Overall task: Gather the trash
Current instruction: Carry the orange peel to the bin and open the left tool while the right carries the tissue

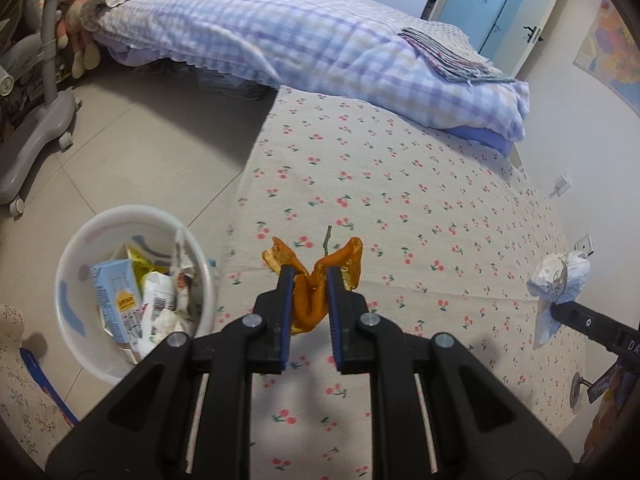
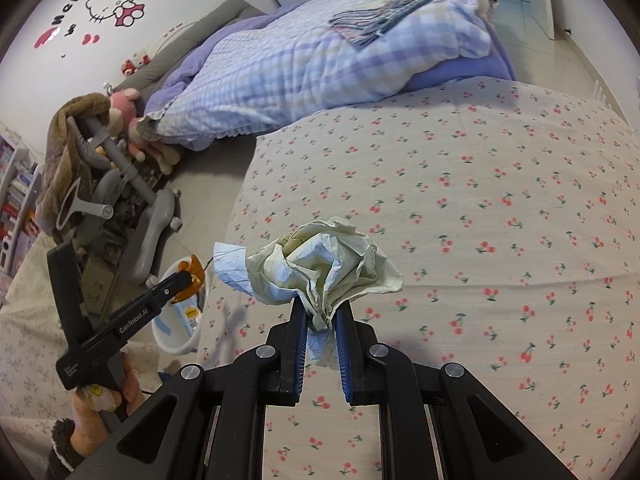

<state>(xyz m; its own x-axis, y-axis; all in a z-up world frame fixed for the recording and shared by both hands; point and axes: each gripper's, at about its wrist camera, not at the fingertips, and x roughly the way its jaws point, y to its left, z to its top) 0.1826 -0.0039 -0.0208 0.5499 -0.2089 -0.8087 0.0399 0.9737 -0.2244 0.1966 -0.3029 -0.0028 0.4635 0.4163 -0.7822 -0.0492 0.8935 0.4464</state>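
My left gripper (image 1: 309,276) is shut on an orange peel (image 1: 310,300) with a small green stem, held above the cherry-print bed sheet (image 1: 400,184). A white trash bin (image 1: 80,240) with cartons and wrappers inside stands on the floor to its lower left. My right gripper (image 2: 322,312) is shut on a crumpled ball of paper (image 2: 320,264), pale green and white, also above the sheet. In the right wrist view the left gripper (image 2: 188,280) with the orange peel (image 2: 192,274) hangs over the bin (image 2: 176,340). In the left wrist view the crumpled paper (image 1: 560,276) shows at the right edge.
A folded checked quilt (image 1: 320,40) with a striped cloth (image 1: 452,54) on it lies at the bed's far end. A grey wheeled stand (image 1: 36,132) and soft toys (image 2: 124,112) crowd the tiled floor (image 1: 152,152) left of the bed. A person's hand (image 2: 104,396) holds the left gripper.
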